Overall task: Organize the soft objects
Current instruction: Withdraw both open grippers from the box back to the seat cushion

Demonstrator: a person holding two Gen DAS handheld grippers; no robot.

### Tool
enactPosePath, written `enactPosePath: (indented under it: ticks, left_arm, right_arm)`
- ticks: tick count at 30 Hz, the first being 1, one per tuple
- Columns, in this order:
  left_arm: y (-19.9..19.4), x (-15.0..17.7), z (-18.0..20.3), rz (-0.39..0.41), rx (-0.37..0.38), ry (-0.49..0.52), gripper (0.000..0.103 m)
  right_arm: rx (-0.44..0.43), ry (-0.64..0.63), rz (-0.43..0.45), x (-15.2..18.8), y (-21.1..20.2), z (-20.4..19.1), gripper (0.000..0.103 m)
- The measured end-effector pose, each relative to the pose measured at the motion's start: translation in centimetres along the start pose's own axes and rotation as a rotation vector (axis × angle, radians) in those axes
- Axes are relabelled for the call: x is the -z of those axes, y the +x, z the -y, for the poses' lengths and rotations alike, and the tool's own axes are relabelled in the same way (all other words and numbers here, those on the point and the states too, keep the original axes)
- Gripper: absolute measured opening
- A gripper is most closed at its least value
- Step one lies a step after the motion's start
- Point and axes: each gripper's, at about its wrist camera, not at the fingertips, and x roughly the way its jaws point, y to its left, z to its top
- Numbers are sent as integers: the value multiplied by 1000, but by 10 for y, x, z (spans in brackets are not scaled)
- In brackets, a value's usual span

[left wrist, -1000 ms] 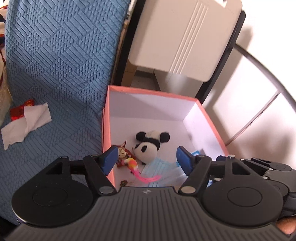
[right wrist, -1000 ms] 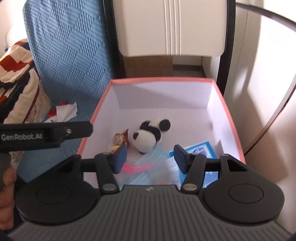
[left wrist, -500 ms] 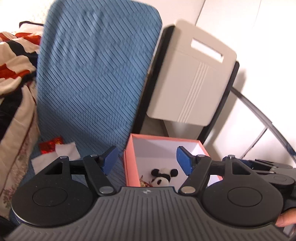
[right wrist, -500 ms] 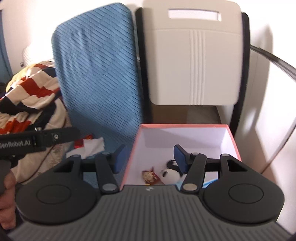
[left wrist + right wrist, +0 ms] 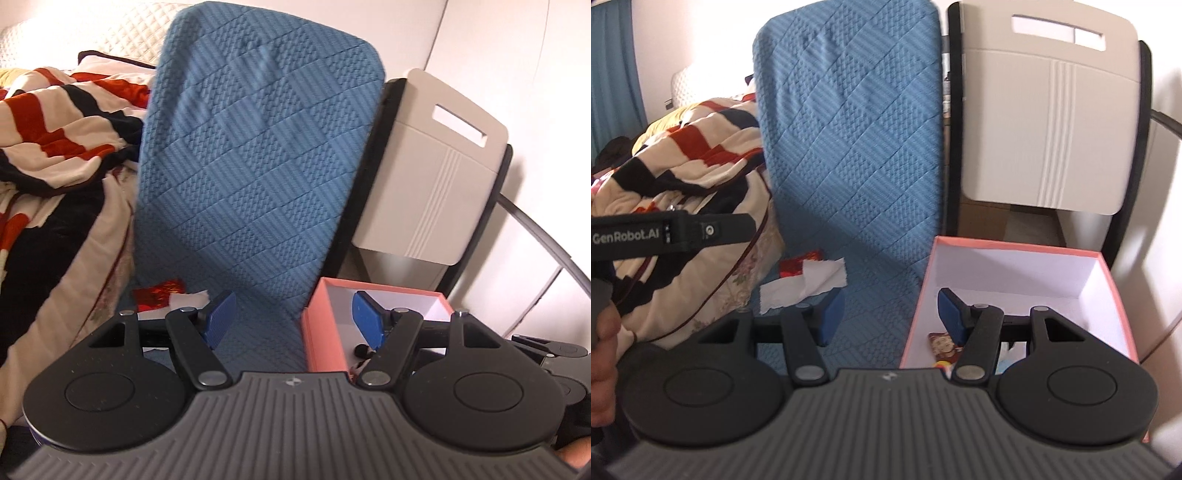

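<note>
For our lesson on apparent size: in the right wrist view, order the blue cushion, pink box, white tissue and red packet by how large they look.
1. blue cushion
2. pink box
3. white tissue
4. red packet, partly hidden behind the tissue

Pink box (image 5: 1115,295) open-topped; blue cushion (image 5: 857,129) walls its left.

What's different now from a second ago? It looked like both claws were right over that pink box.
Both have pulled up and back from the pink box: it fills less of each view, and the blue cushion and striped blanket now show. The left gripper and right gripper were empty then and are empty now, jaws equally wide. The toys stay in the box; the white tissue stays on the cushion.
</note>
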Motion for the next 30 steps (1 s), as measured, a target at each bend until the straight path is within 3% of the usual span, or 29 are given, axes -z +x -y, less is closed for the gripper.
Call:
enactPosePath:
  ticks: [13, 23, 30]
  left_arm:
    - [4, 23, -44, -10, -52, -24, 74]
    - [6, 34, -70, -40, -24, -65, 74]
    - [3, 48, -73, -63, 5, -30, 74]
  right_arm:
    - [-48, -42, -45, 24, 34, -48, 58]
    - [-65, -32, -71, 39, 57, -68, 58]
    - [-50, -9, -87, 53, 67, -75, 58]
